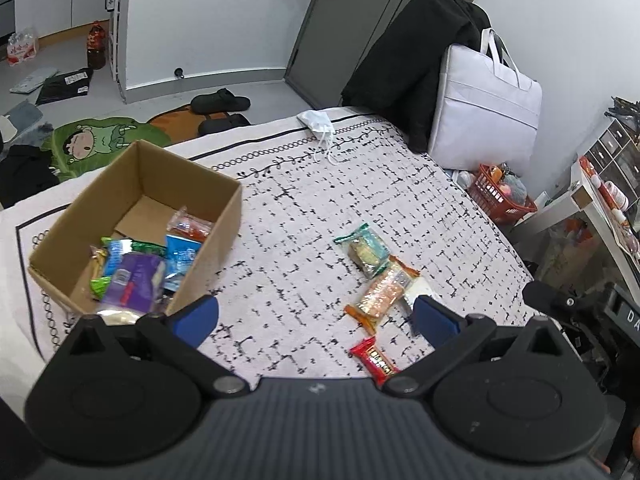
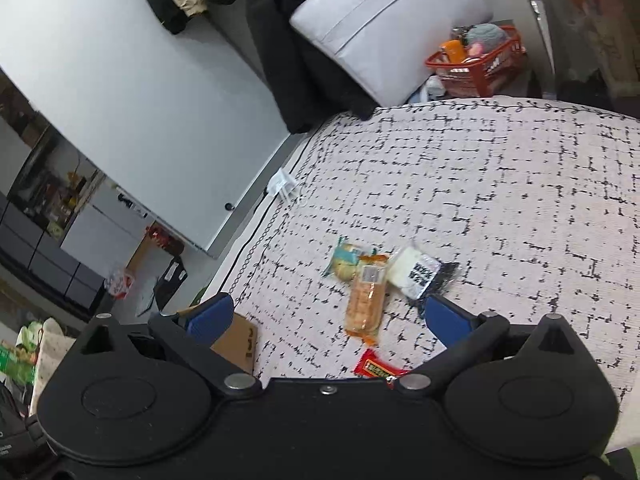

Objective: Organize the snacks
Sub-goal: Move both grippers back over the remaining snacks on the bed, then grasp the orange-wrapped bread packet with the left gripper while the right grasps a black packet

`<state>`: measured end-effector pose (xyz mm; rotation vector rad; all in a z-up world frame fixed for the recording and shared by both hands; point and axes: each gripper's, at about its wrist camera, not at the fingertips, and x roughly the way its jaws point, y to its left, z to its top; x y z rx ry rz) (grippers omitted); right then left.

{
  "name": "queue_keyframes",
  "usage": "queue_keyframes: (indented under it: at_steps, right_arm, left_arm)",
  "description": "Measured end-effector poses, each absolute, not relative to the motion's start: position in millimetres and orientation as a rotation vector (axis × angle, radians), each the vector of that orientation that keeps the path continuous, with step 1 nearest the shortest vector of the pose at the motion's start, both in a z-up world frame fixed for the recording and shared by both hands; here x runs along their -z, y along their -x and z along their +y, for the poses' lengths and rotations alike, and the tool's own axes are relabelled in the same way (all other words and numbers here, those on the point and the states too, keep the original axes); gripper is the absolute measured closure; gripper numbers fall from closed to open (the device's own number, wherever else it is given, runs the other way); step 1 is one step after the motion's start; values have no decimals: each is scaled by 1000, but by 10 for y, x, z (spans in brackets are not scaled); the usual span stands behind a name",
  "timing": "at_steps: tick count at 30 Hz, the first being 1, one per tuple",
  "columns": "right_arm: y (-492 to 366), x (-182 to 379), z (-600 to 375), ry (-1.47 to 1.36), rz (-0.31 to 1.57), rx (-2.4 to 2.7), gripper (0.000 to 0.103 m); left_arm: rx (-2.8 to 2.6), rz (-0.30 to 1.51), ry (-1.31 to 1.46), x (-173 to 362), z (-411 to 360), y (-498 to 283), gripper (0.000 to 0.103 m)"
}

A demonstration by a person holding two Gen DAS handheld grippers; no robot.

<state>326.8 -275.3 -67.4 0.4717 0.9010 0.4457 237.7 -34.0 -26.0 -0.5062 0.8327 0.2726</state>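
A cardboard box (image 1: pixel 224 216) stands on the patterned cloth at the left and holds several snack packs, among them a purple one (image 1: pixel 134 280). Loose on the cloth lie a green-edged pack (image 1: pixel 366 250), an orange pack (image 1: pixel 382 294), and a red bar (image 1: pixel 374 360). The right wrist view shows the same green-edged pack (image 2: pixel 346 260), orange pack (image 2: pixel 366 300), red bar (image 2: pixel 378 366), a white-and-black pack (image 2: pixel 418 272) and a corner of the box (image 2: pixel 238 340). My left gripper (image 1: pixel 314 318) is open and empty above the cloth between box and snacks. My right gripper (image 2: pixel 328 318) is open and empty just above the orange pack.
A white face mask (image 1: pixel 318 122) lies at the cloth's far edge. A black jacket (image 1: pixel 416 60) and a white bag (image 1: pixel 486 108) sit on a chair behind. A red basket (image 1: pixel 500 196) stands on the floor at right. Slippers (image 1: pixel 220 102) lie on the floor.
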Motion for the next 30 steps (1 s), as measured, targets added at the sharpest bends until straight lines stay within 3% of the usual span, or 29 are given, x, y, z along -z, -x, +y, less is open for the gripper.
queue_keyframes:
  at_steps: [15,30]
  right_arm:
    - [-3496,917,-2961,-550,915,-337,1]
    - [-3853,1332,-3084,-684,985,-214,14]
  left_arm:
    - [-185,809,524,547,-652,-2858,2]
    - [-138,902,479,1070,-850,-3456,10]
